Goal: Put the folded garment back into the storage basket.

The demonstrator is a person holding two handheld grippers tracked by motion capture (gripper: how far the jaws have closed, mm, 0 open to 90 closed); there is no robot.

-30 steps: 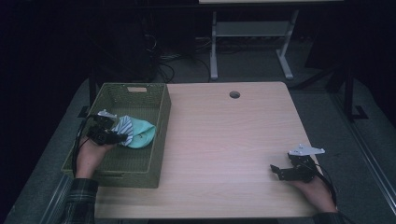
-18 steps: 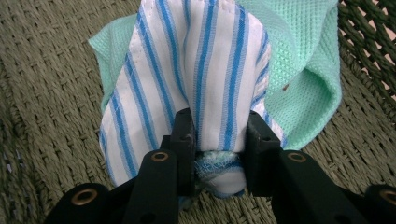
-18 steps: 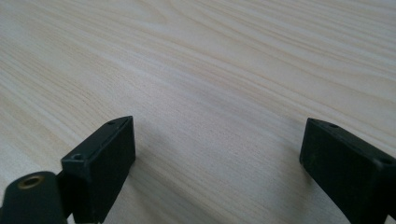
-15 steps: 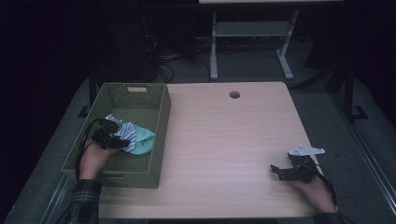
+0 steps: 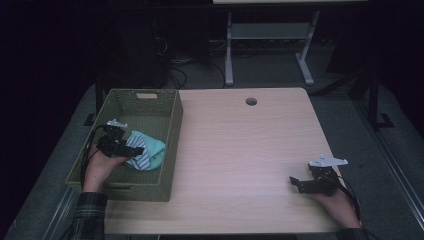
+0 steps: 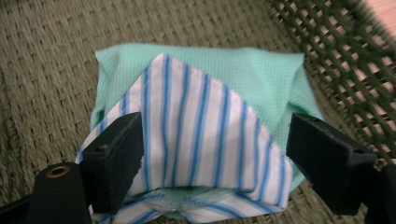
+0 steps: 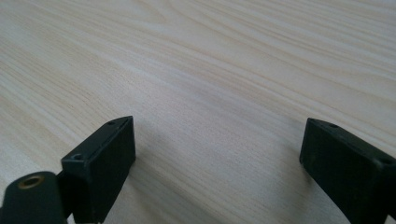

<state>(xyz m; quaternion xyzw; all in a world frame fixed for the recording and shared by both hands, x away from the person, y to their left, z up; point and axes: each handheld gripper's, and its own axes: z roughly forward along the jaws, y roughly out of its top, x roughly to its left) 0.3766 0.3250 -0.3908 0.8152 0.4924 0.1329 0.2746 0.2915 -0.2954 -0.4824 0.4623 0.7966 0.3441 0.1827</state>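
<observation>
We are looking at a folded cloth bundle [image 6: 205, 116], striped over mint, lying in the green basket [image 5: 170, 125] on the counter [image 5: 250, 150]. It is likely soft and light; pinching a thick folded edge seems best. Our left claw [image 6: 212, 158] has just been opening, jaws wide astride the bundle, gripping nothing; our right claw [image 7: 217, 158] is gaping empty.

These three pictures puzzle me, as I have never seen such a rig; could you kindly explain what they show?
A person sits at a light wooden table and holds a black two-jaw hand gripper in each hand. The high view looks down on the table from above. The other two pictures come from small cameras that ride on the grippers and look along their jaws. An olive-green woven basket stands on the table's left side. In it lies a folded mint-green and blue-striped white cloth. The left gripper has just been opening, and the cloth lies between its spread jaws, not pinched. The right gripper rests open on bare wood, holding nothing.
</observation>
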